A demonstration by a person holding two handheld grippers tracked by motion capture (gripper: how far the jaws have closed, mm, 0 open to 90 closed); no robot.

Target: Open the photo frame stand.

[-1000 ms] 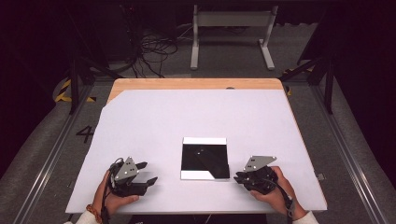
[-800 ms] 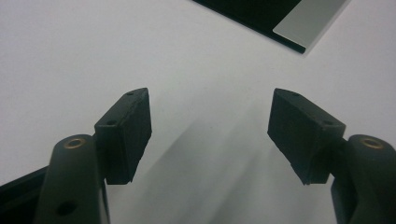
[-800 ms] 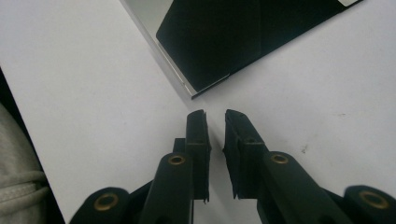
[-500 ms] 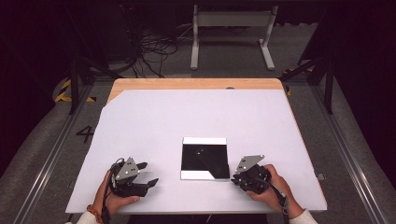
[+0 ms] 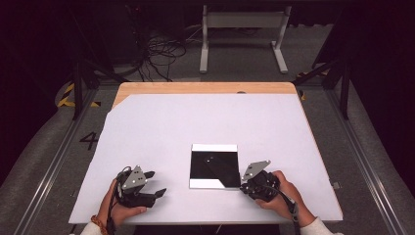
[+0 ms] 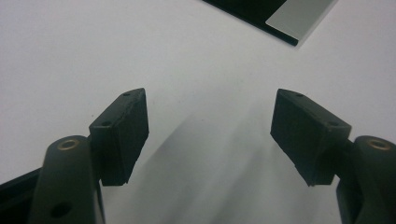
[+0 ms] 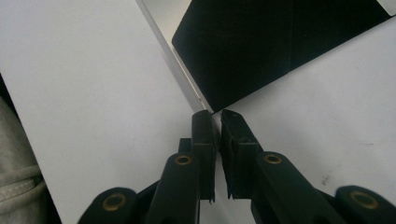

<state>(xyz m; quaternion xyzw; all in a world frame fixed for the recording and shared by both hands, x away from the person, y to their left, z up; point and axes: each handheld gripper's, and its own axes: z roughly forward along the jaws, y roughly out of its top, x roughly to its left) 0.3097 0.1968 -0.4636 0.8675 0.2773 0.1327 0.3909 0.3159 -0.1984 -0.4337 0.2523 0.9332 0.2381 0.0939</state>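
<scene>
The black sheet (image 5: 214, 166) lies flat on the table (image 5: 161, 127), between my grippers. It looks thin, light, slick and hard to lift flat, so I'd take its near corner, where my right gripper (image 7: 215, 116) has just been closing to a sliver, nothing between. My left gripper (image 6: 210, 133) hangs apart beside the sheet.

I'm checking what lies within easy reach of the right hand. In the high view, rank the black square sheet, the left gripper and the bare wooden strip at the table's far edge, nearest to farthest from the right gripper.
From the right gripper:
1. Black square sheet, right at the jaw tips, table middle.
2. Left gripper, across the near edge, on the left.
3. Wooden strip, along the far edge.
</scene>
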